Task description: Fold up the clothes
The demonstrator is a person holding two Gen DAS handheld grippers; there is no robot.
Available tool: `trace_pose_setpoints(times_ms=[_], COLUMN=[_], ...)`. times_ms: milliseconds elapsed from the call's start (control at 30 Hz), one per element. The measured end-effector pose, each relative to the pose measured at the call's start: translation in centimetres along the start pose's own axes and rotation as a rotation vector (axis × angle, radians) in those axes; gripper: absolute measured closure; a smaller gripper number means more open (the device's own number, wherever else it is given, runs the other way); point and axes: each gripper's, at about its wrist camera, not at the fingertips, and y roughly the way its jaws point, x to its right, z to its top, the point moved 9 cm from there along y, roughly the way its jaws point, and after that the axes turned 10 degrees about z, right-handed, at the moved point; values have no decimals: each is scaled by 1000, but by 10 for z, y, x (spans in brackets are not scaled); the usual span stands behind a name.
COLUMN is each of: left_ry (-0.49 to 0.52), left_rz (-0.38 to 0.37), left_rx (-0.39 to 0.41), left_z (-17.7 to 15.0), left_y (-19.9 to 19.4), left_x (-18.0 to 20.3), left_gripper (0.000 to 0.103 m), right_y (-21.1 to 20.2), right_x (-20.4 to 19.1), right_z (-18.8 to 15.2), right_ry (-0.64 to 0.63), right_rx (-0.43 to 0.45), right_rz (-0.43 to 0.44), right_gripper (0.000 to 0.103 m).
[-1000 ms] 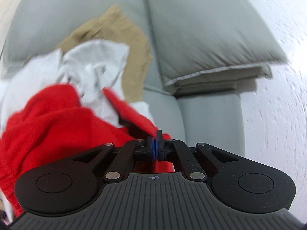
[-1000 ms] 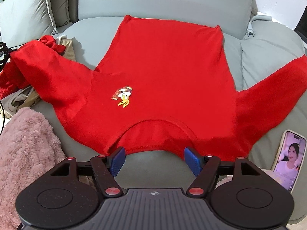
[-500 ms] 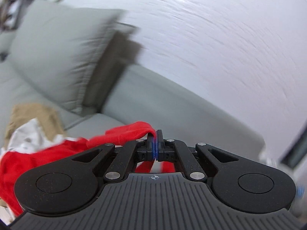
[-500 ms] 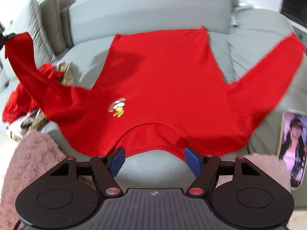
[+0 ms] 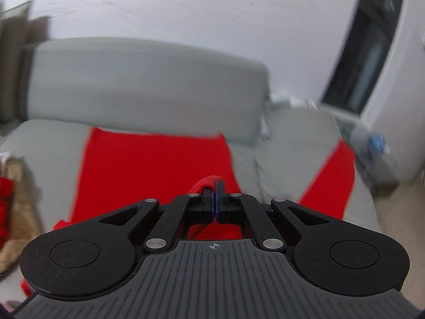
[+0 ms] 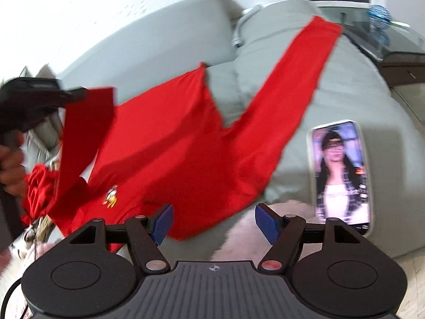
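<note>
red shirt (image 6: 170, 143) spread on grey sofa (image 6: 332, 85), 1 sleeve lifted. left gripper (image 5: 215, 199) clamped on sleeve cuff (image 5: 205, 183) above shirt body. right gripper (image 6: 213, 219) jaws apart, holding nothing, near collar edge. phone (image 6: 340, 172) beside shirt.

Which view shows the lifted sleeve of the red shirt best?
The right wrist view: the lifted sleeve hangs in full from the left gripper above the red shirt on the sofa. The left wrist view shows only a fold of it pinched between the shut fingers.
</note>
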Motion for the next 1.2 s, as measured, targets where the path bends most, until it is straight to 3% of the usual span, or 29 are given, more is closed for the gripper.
trace_pose_setpoints(times_ms=[67, 100, 167, 233, 367, 533, 700, 867, 1000, 1033, 1200], left_ry=[37, 77, 156, 227, 353, 425, 376, 170, 22, 1, 6], left_rz=[7, 18, 50, 78, 87, 11, -22, 140, 199, 208, 233], left_rx=[-22, -53, -138, -209, -220, -169, -149, -197, -274, -295, -355], left_z=[-11, -21, -46, -71, -99, -97, -92, -96, -113, -118, -137], left_y=[12, 22, 40, 51, 48, 13, -26, -27, -13, -6, 17], left_x=[24, 38, 57, 69, 70, 51, -3, -101, -152, -160, -173], left_gripper=[102, 96, 80, 54, 47, 41, 40, 43, 75, 79, 79], right_y=[-8, -12, -21, -26, -33, -25, -1, 43, 91, 103, 158], right_x=[11, 17, 30, 37, 47, 41, 20, -3, -34, -42, -69], right_z=[-1, -2, -5, -7, -10, -8, 7, 23, 34, 34, 31], right_ry=[21, 30, 50, 65, 76, 60, 9, -116, -247, -279, -437], right_rx=[13, 19, 26, 31, 36, 23, 14, -38, -106, -128, -221], right_rz=[-11, -17, -33, -41, -56, -45, -14, -5, 30, 39, -10], right_gripper=[33, 33, 33, 33, 31, 30, 30, 32, 37, 39, 41])
